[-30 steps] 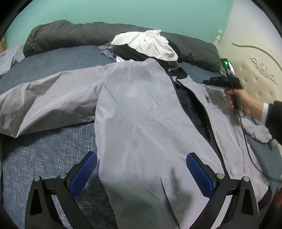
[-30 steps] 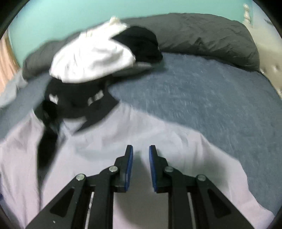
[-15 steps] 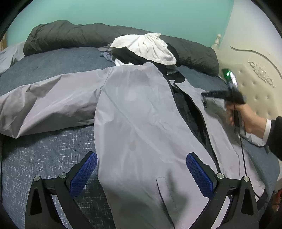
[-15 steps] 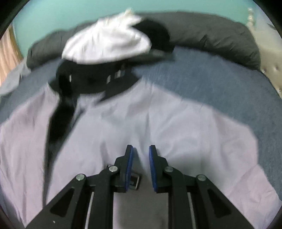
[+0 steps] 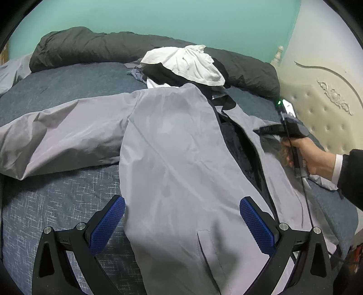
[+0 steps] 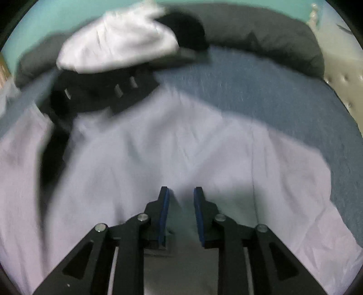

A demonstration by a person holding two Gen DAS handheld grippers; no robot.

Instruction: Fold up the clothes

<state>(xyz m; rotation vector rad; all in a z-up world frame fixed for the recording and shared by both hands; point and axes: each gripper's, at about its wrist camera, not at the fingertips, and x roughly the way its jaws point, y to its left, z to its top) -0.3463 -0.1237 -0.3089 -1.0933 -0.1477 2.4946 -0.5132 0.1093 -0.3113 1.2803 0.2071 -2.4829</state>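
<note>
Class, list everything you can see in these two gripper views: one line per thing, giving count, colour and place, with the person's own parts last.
jacket: one, light grey with dark lining, spread open on the bed.
white garment: one, atop a pile beyond the jacket's collar.
black garment: one, under the white one.
duvet: one, dark grey, bunched along the far edge.
bed: one, blue cover.
headboard: one, cream, tufted, at right.
wall: teal, behind.
left gripper: black, blue pads, wide open over the hem.
right gripper: black, blue pads, jaws opening, nothing between.
right hand: dark sleeve, white cuff.
</note>
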